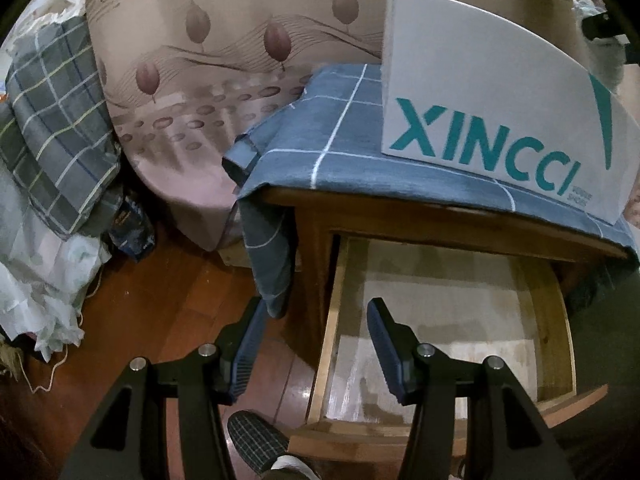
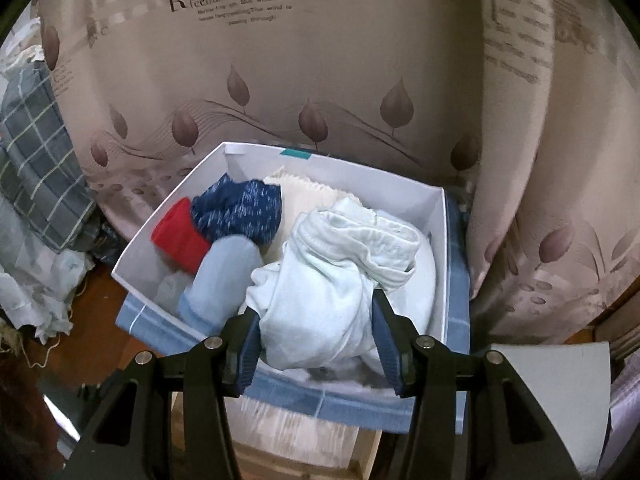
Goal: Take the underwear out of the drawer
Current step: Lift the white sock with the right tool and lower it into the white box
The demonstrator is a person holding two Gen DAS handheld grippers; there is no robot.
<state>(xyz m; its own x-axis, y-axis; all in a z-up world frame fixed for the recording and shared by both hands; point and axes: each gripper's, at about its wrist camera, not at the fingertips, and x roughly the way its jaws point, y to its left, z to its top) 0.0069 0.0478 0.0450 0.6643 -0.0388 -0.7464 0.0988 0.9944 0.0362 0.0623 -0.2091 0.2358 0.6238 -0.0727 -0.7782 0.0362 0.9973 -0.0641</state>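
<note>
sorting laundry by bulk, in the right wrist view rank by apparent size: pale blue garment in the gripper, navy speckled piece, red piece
1. pale blue garment, held in the right gripper; it is nearest the camera, which inflates it.
2. navy speckled piece.
3. red piece, partly hidden, so close to the navy one.
All are in the white box.

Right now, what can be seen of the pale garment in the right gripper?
The pale garment is a soft, crumpled, very light blue cloth with stitched hems, bunched and folded over itself. The right gripper holds it between its fingers, over the white box that contains red, dark blue, cream and light blue clothes.
</note>
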